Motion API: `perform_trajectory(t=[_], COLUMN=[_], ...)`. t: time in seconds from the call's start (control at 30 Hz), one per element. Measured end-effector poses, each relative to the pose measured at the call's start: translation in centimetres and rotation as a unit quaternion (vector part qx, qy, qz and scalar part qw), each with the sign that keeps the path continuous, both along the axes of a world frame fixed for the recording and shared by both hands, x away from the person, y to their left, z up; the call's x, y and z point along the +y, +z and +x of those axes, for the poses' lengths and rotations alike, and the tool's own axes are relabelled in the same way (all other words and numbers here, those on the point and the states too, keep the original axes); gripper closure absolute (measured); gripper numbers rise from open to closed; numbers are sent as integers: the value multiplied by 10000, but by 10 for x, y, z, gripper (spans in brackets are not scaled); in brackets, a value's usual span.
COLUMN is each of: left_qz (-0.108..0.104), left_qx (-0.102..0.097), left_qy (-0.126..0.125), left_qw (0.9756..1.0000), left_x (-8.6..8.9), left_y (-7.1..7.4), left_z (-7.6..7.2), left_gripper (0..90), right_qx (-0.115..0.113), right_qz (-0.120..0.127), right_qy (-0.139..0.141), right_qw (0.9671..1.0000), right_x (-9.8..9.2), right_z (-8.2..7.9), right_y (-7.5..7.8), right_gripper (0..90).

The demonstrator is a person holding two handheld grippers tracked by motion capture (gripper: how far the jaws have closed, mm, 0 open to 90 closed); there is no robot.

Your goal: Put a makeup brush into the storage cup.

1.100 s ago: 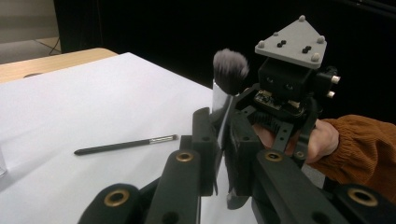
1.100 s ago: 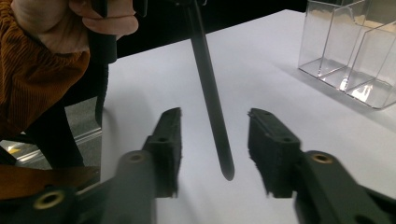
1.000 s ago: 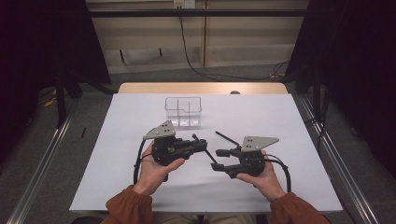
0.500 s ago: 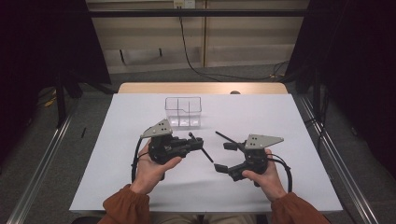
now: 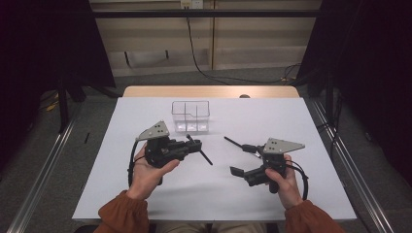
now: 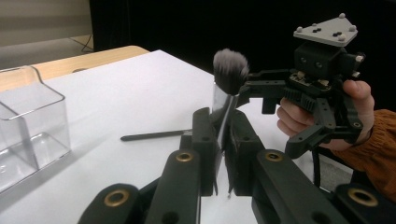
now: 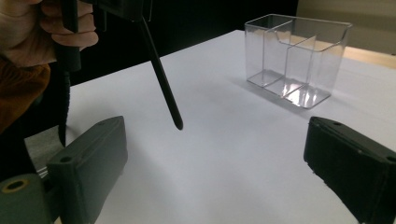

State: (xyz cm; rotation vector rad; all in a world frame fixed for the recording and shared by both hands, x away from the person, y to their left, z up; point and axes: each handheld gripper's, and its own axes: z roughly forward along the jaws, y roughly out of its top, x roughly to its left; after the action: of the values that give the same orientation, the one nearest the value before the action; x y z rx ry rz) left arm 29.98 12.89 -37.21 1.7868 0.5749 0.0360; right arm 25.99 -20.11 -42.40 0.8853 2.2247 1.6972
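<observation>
Clamped tight on the makeup brush (image 6: 229, 74), my left gripper (image 6: 219, 140) has its jaws pinching the metal collar just below the bristles, so the fluffy grey head stands up above the pads and the thin black handle trails out the far side. In the high view that handle slants away from the left gripper (image 5: 194, 145) toward the middle of the table (image 5: 311, 126), its tip clear of the white surface. I read the grip near the head as deliberate: the long handle stays free to lead into a slot.

My right gripper (image 5: 240, 158) has just been opening; its jaws now stand wide apart with nothing between them. In its own view, bare table lies between the two black pads (image 7: 93, 154), and the brush handle (image 7: 161, 74) hangs down ahead of them, well clear. So the brush now rests with the left hand alone, and the right hand waits near it.

Beyond both grippers, toward the far edge, stands the clear organizer (image 5: 190, 116), an upright acrylic box with dividers and empty compartments (image 7: 299, 60). It sits a little beyond the left gripper, which suits a short carry: I judge the next move is to tip the brush handle-down and lower it into one compartment, watching that the tip does not catch the rim.
</observation>
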Motion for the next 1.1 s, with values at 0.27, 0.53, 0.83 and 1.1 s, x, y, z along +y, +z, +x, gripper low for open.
perform_trajectory(t=[0.27, 0.53, 0.83, 1.1], left_qz=[72, 120, 163, 174], left_qx=[-11, -33, -58, -56], left_qy=[177, 291, 400, 489], left_qw=[9998, 9995, 9991, 9986], left_x=[12, 24, 35, 44], left_y=[1, 4, 7, 10], left_z=[3, 5, 7, 10], left_gripper=[838, 838, 838, 838], right_qx=[-136, -189, -403, -569], right_qz=[24, 65, -13, -52], right_qy=[-199, -341, -953, -1408], right_qw=[9997, 9992, 9946, 9884], right_x=[-12, -24, -40, -53], right_z=[-5, -11, -19, -29], right_y=[3, 2, -2, -8], right_gripper=[51, 57, 41, 0])
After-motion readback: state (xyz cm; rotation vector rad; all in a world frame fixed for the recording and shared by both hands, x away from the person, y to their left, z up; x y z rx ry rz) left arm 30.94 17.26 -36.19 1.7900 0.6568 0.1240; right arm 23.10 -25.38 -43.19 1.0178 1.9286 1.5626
